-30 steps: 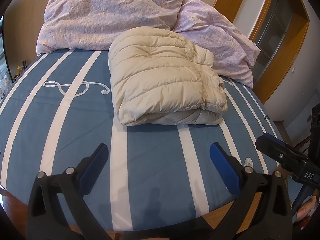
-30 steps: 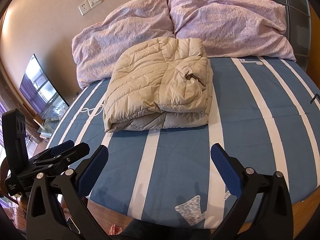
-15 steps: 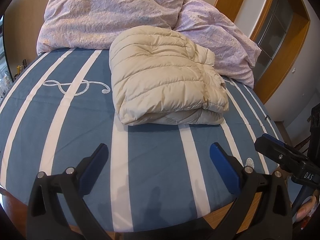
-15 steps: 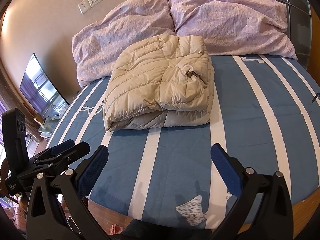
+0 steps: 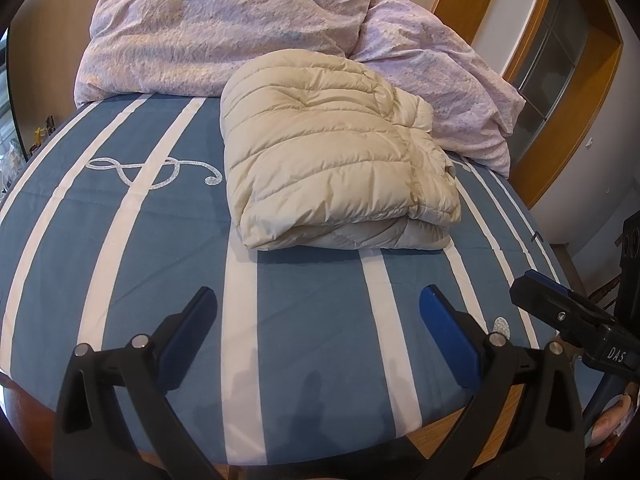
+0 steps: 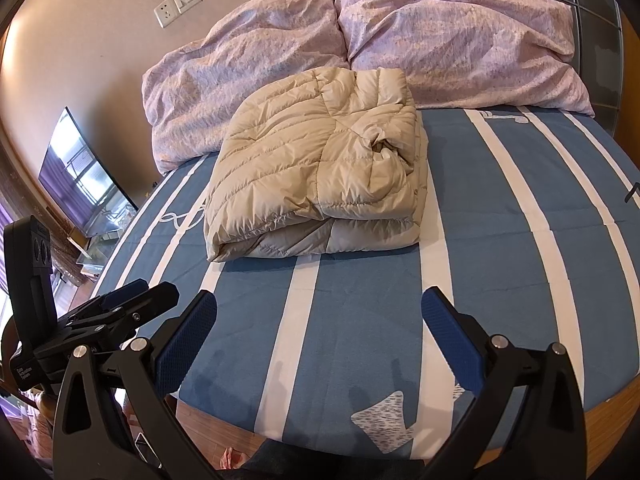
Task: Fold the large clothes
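A cream quilted puffer jacket (image 5: 332, 152) lies folded into a thick rectangular bundle on the blue, white-striped bed cover (image 5: 312, 312); it also shows in the right wrist view (image 6: 320, 176). My left gripper (image 5: 318, 332) is open and empty, held above the near part of the bed, well short of the jacket. My right gripper (image 6: 318, 334) is open and empty too, at about the same distance from the jacket. Each gripper shows at the edge of the other's view.
A rumpled lilac duvet (image 5: 224, 28) is piled behind the jacket against the wall, also seen in the right wrist view (image 6: 440, 36). The bed's wooden edge (image 6: 612, 412) runs just below the grippers. A television (image 6: 84, 176) stands at the left.
Both grippers have crept slightly nearer to the bed and the jacket. The jacket has not moved and both grippers stay open.
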